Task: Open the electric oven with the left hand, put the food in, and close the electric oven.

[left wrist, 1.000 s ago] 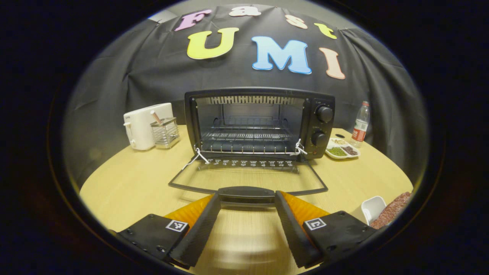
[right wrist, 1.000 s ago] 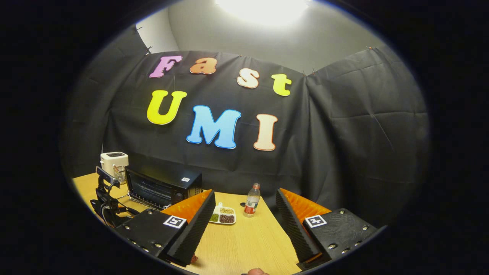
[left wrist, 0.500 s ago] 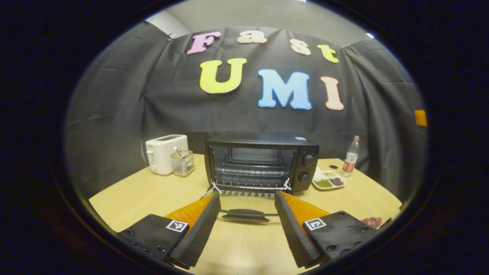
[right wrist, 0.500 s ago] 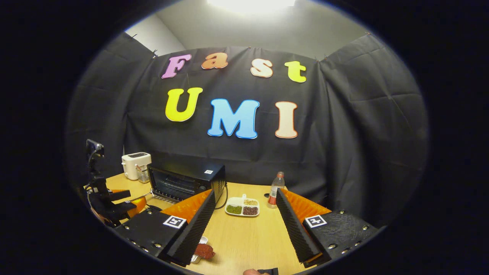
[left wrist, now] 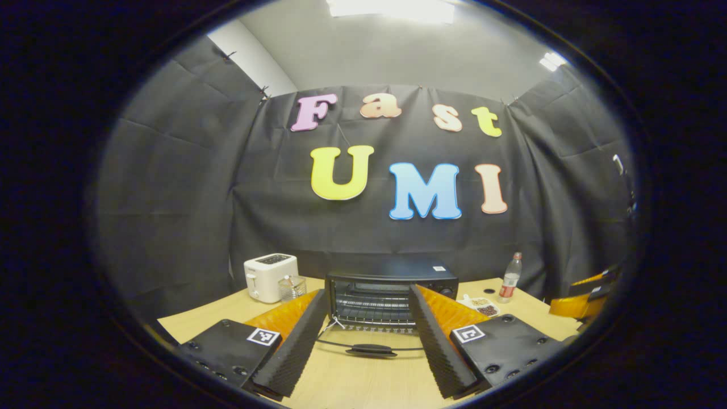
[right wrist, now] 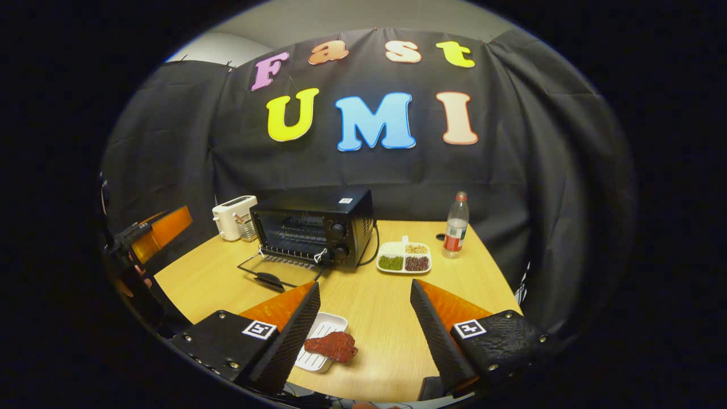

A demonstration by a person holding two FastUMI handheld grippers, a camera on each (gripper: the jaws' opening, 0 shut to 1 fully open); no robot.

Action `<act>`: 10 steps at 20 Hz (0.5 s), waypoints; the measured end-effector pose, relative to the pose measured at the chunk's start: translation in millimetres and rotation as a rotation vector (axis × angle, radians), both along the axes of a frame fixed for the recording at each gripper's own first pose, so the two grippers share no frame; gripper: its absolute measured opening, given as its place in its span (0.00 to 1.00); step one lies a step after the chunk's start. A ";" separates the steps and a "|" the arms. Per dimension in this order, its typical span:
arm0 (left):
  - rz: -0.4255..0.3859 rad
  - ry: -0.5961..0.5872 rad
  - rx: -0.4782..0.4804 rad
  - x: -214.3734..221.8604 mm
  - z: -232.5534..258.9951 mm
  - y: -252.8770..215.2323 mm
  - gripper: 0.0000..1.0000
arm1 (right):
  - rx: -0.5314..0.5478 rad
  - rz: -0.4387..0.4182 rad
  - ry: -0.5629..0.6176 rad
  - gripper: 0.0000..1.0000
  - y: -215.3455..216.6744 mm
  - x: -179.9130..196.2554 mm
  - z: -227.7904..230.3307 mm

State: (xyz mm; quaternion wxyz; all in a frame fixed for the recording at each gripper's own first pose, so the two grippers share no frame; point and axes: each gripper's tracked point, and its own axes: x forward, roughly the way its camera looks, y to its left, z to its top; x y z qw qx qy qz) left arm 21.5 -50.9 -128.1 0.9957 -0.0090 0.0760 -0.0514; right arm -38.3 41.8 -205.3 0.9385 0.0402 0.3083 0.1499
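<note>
Wooden table (right wrist: 386, 318): right gripper (right wrist: 363, 329) open, empty, above red meat (right wrist: 332, 346) on white tray (right wrist: 326, 328); left gripper (left wrist: 368, 341) open, empty, before lowered oven door (left wrist: 372, 347); electric oven (right wrist: 315, 227) farther back, open.

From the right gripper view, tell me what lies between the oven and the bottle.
In the right gripper view, a white divided dish of beans sits on the table between the oven and the bottle, nearer the front.

On the bench (right wrist: 369, 307), the oven (right wrist: 315, 224) stands between toaster (right wrist: 233, 216) and divided dish (right wrist: 404, 257); the bottle (right wrist: 455, 225) stands beyond; the food (right wrist: 331, 346) lies on a tray (right wrist: 318, 335) in front.
</note>
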 end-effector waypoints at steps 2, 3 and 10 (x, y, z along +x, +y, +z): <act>0.008 -0.029 0.000 -7.6 18.0 1.8 0.92 | 0.026 -0.001 0.070 0.98 3.2 -7.2 -20.7; 0.012 -0.037 0.007 -11.3 23.6 3.9 0.94 | 0.043 -0.003 0.102 0.98 5.3 -10.1 -28.8; 0.030 -0.068 0.014 -31.6 51.2 10.4 0.97 | 0.144 -0.001 0.315 1.00 24.0 -33.4 -83.0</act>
